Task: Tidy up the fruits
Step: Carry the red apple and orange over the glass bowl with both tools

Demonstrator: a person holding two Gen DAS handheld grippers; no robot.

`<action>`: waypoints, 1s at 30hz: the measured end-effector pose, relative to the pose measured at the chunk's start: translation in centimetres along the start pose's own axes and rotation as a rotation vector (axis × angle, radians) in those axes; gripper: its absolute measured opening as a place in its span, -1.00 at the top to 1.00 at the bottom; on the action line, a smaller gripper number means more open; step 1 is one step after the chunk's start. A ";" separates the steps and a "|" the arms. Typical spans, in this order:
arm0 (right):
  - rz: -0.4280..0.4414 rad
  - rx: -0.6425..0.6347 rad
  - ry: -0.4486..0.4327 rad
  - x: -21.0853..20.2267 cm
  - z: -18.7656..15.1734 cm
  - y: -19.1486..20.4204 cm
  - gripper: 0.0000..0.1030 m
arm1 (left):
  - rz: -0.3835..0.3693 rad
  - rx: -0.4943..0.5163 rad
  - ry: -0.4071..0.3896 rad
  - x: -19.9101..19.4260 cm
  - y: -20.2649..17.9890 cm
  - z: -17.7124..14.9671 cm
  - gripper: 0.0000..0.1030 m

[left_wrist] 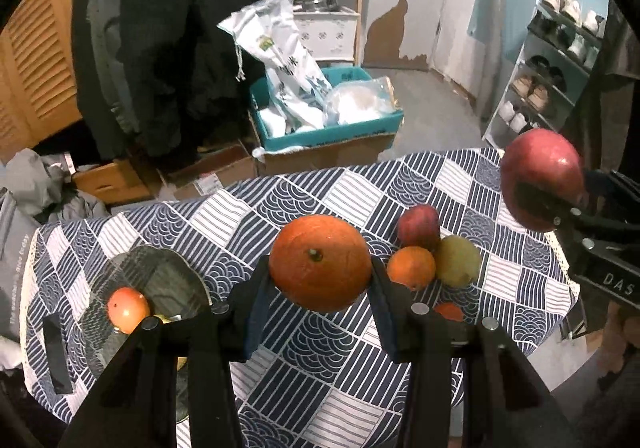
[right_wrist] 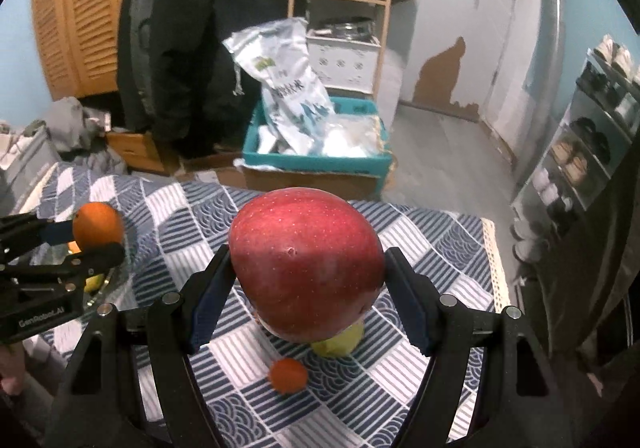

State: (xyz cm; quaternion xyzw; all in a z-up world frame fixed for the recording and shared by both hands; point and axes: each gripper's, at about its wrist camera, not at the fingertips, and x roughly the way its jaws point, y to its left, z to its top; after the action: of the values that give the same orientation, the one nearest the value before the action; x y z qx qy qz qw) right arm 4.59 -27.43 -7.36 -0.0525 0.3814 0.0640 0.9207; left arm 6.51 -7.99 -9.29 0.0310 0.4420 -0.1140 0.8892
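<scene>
Little writing can be read. In the left wrist view the right gripper's (left_wrist: pixel 532 200) body at the right edge carries the white letters "DAS", cut off by the frame. In the right wrist view the left gripper's (right_wrist: pixel 96 238) body at the lower left reads "GenRobot.AI". A grey bag (left_wrist: pixel 16 260) at the left edge of the left wrist view bears a line of pale text too small and warped to read, and the white sack (left_wrist: pixel 284 60) in the teal box (left_wrist: pixel 332 132) at upper centre has a green mark and dark characters that stay illegible.

In the left wrist view the left gripper (left_wrist: pixel 320 272) is clamped on a large orange (left_wrist: pixel 320 262) at centre frame, the fruit lifted off the patterned tablecloth (left_wrist: pixel 304 360). Its frame hides part of the glass plate (left_wrist: pixel 160 272) at lower left, where a reddish fruit (left_wrist: pixel 128 308) lies and a yellow thing peeks out, unidentifiable. Right of centre a small apple (left_wrist: pixel 418 226), a small orange (left_wrist: pixel 411 267) and a yellowish fruit (left_wrist: pixel 458 260) lie touching; another orange bit (left_wrist: pixel 449 311) is half hidden by a finger.

In the right wrist view the right gripper (right_wrist: pixel 308 268) holds a big red apple (right_wrist: pixel 306 260) at centre, covering most of the yellowish fruit (right_wrist: pixel 340 342); a blurred small orange fruit (right_wrist: pixel 288 374) lies below.
</scene>
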 end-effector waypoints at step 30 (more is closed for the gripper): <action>0.153 -0.120 -0.021 1.4 3.9 11.8 -0.45 | 0.082 -0.204 -0.064 -4.9 12.0 -2.0 0.09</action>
State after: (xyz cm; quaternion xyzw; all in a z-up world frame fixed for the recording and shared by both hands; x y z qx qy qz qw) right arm 6.44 -15.09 -6.20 -0.0777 0.3700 0.1573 0.9123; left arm 4.86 4.82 -7.19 -0.0451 0.4212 -0.0329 0.9053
